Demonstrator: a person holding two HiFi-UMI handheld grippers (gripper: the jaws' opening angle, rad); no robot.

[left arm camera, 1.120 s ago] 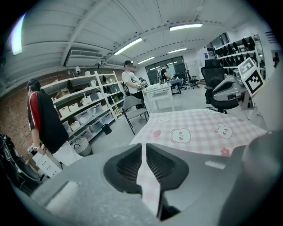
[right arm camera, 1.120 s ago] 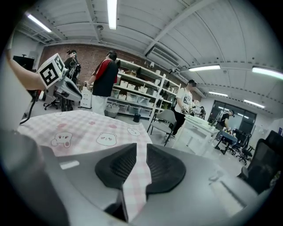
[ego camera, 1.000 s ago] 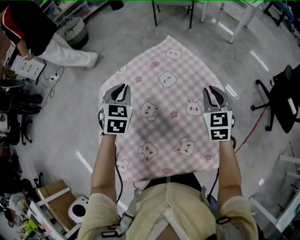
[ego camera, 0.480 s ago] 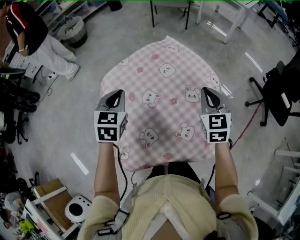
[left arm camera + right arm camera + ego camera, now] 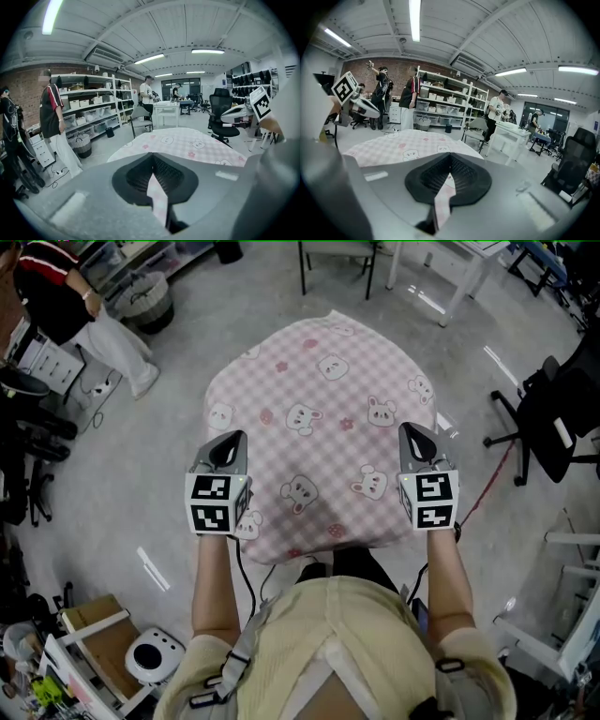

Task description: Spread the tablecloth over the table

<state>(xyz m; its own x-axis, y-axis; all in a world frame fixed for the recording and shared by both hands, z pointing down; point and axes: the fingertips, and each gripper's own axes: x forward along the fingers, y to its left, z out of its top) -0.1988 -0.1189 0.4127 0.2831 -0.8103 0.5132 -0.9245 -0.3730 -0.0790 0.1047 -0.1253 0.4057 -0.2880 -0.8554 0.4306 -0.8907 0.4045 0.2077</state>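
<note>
The person is gripping the pink checked cloth (image 5: 323,418) near its two closest corners, one in each gripper. The left gripper (image 5: 229,439) is clamping a fold of it between closed fingers, and the right gripper (image 5: 411,431) is doing the same. Each gripper view is showing a narrow pink strip pinched where the pads meet. The cloth is lying spread out ahead of the person, drooping at its far and side edges and completely hiding whatever is standing under it. Its near edge is disappearing behind the person's chest. A bystander (image 5: 70,296) at the upper left is being cut off by the frame, as is a black chair (image 5: 548,418) at the right.
</note>
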